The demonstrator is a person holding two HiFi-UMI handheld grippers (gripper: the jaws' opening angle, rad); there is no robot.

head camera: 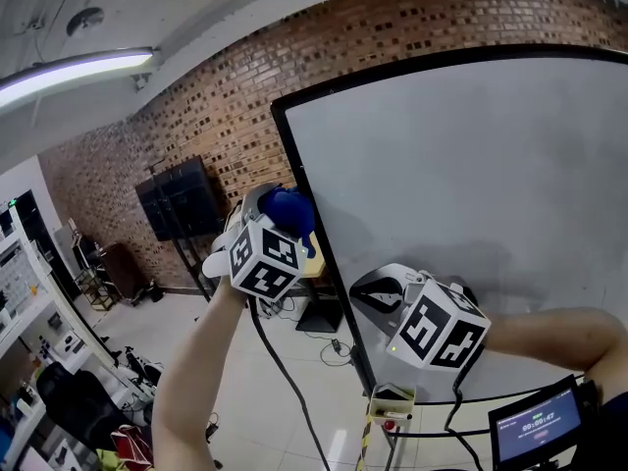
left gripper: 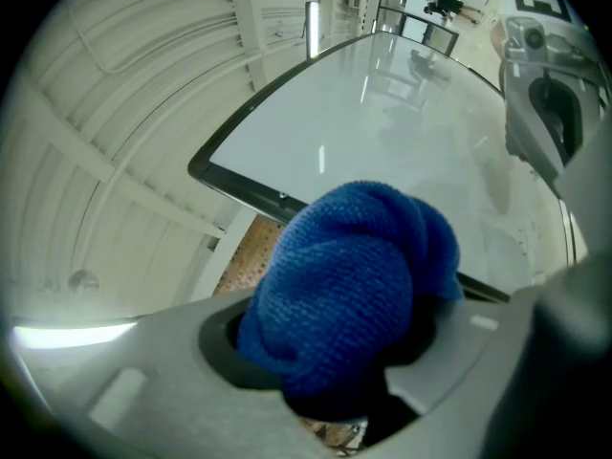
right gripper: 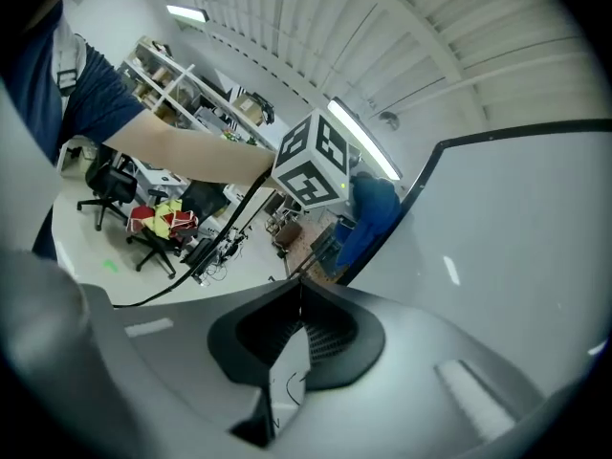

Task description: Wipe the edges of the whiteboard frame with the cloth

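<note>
Brick wall [head camera: 226, 116] runs behind a large whiteboard [head camera: 471, 214] edged by a black frame [head camera: 316, 238], under a ribbed white ceiling with a lit light strip [head camera: 69, 72].

Left hand-held gripper [head camera: 278, 226] is pinching a bunched blue cloth [left gripper: 349, 285]: in the left gripper view the knitted wad fills the gap between the two grey jaws and bulges out past them. From the head view, the cloth sits at the outer side of the frame's left upright, about halfway up it, and looks to be against that edge. The left gripper's marker cube [head camera: 265, 258] is just outside the frame, below the cloth.

Right hand-held gripper [right gripper: 296, 304] has its jaws pressed together with nothing between them. It is inside the frame, over the white board surface, lower than the cloth and near the frame's bottom left corner. Its marker cube [head camera: 442, 327] faces the camera.

Farther out from the frame, a dark flat screen on a stand [head camera: 182, 199] stands against the brick wall. Black office chairs [right gripper: 110, 185] stand on the pale floor, well apart from the frame. A small lit display [head camera: 535, 425] shows below the frame's bottom edge.
</note>
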